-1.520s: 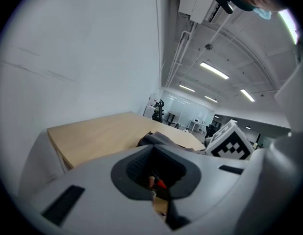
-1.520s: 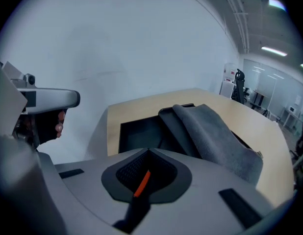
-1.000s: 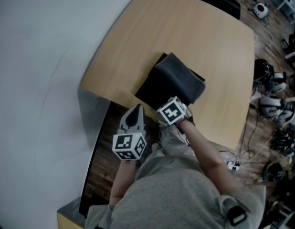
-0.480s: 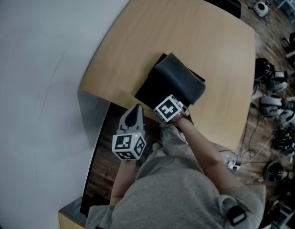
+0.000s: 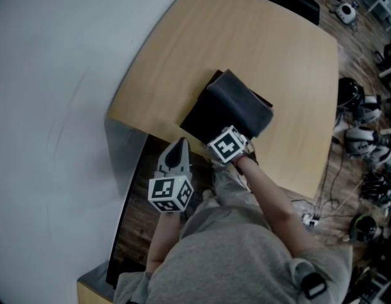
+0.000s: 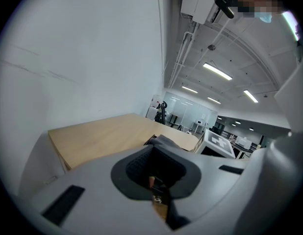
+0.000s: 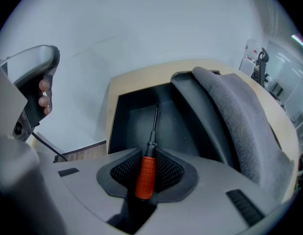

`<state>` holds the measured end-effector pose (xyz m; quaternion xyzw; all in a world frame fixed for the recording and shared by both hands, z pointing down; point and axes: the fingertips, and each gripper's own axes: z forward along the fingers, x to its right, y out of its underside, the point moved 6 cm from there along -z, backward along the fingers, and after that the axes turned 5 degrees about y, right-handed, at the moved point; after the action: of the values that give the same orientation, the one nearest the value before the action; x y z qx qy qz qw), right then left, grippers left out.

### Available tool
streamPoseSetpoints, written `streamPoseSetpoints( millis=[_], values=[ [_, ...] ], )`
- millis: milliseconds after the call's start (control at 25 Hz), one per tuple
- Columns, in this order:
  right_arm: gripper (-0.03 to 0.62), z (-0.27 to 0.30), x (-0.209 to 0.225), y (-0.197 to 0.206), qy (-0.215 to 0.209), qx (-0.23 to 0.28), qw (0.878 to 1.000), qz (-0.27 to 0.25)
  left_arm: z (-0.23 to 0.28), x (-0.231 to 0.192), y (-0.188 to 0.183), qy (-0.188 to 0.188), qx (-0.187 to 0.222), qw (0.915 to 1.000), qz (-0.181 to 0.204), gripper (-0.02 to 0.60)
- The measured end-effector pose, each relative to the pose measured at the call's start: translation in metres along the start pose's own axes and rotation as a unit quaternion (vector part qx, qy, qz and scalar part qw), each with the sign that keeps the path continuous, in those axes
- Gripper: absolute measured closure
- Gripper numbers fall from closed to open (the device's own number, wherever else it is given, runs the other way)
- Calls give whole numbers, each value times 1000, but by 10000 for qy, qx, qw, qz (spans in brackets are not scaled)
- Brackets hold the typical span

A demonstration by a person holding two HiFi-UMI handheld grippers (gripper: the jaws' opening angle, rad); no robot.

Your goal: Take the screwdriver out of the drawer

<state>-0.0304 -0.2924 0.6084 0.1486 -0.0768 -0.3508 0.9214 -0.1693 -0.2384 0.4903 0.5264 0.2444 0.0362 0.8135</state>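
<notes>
The screwdriver has an orange handle and a thin dark shaft that runs down into the open black drawer. My right gripper points steeply down into the drawer. Its jaws are closing, with the orange handle between them and the pads touching it on both sides. In the head view the right gripper hangs over the drawer's near end under its marker cube, hiding the screwdriver. My left gripper is shut and empty, held off the table's near edge, left of the drawer.
A grey cloth is draped over the far side of the drawer. The drawer stands on a light wooden table next to a white wall. Headsets and cables lie on the floor at the right.
The right gripper has only shifted very slightly over the drawer's near end. The left gripper has kept still.
</notes>
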Motion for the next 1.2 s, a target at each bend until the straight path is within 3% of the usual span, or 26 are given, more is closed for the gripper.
streamPoseSetpoints(
  millis=[440,840,1200],
  values=[
    [507,-48,-9,-7,215,1161,9929,146,-20,15,2,78,108,9999,103,581],
    [507,-107,-34,5,605,2355,9695,307,-55,33,11,114,224,9995,196,581],
    [507,-145,-64,34,790,3078,9470,470,-88,47,25,130,324,9991,254,581]
  ],
)
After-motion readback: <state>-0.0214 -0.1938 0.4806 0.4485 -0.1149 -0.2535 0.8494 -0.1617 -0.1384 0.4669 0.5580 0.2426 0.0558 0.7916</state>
